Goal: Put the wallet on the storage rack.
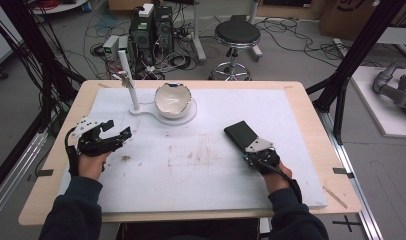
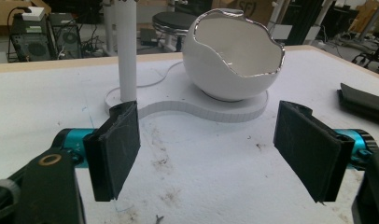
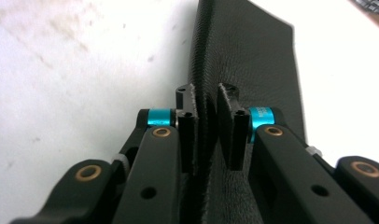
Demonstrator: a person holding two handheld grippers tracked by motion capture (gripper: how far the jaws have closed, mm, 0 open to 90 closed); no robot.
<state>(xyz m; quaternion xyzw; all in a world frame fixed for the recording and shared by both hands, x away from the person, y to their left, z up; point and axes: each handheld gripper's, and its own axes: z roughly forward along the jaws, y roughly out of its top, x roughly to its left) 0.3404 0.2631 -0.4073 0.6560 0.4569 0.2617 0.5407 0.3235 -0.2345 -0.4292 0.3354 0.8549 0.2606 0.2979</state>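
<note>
A flat black leather wallet point(image 1: 240, 132) lies on the white board, right of centre. My right gripper point(image 1: 252, 146) is at its near end, shut on its edge. In the right gripper view the two pads pinch the wallet point(image 3: 253, 51) between them at the gripper point(image 3: 207, 100). At the left side of the board my left gripper point(image 1: 118, 129) is held open, and nothing sits between its jaws point(image 2: 208, 140). Ahead of it is a white cracked-egg bowl point(image 2: 234, 51) with a silver rim. The bowl point(image 1: 173, 100) rests on a flat white stand point(image 2: 215, 109) beside an upright white post point(image 2: 127, 51).
The white foam board point(image 1: 201, 175) covers most of the wooden table point(image 1: 311, 107). It carries brown smudges near its middle. The wallet's corner point(image 2: 365, 100) lies to the right of the left gripper. Beyond the table are a stool point(image 1: 236, 35), computer cases point(image 1: 151, 30) and cables.
</note>
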